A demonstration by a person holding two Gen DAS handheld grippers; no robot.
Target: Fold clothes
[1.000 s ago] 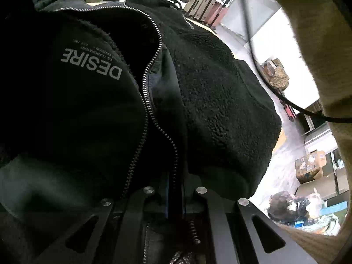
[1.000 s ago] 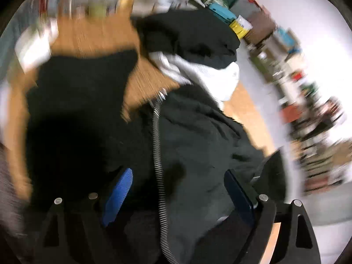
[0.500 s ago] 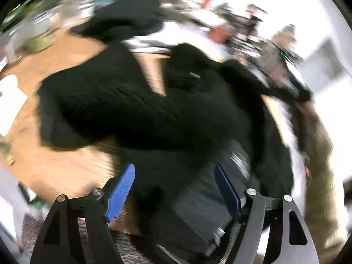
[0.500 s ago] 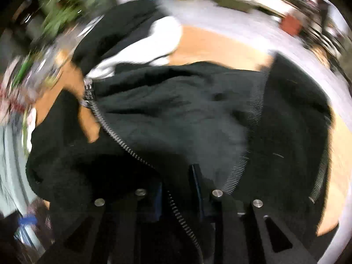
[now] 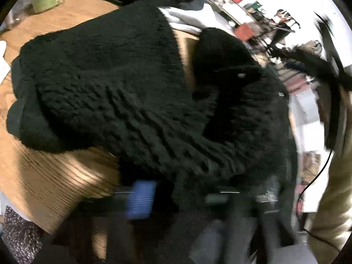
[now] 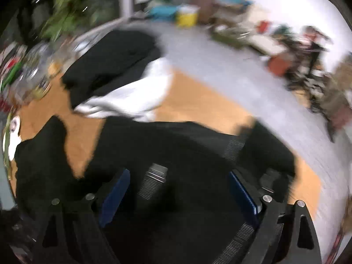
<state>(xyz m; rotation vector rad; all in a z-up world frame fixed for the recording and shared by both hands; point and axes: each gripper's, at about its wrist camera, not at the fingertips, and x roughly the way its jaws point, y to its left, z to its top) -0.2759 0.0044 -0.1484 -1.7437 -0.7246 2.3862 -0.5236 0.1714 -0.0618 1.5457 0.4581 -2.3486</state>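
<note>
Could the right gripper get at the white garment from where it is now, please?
Probably yes. The right gripper, jaws opening, hovers over the black jacket; the white garment lies just beyond it on the table. Only its upper part is buried under another black garment.

Wooden table (image 6: 198, 101), grey floor (image 6: 242, 66), yellow tub (image 6: 187, 16), leafy plant (image 6: 63, 15), red box (image 5: 244, 30)

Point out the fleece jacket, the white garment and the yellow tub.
fleece jacket (image 5: 114, 83), left wrist view, on its fuzzy outer side.
white garment (image 6: 132, 96), right wrist view, on its folded middle.
yellow tub (image 6: 187, 17), right wrist view, on its front wall.
</note>
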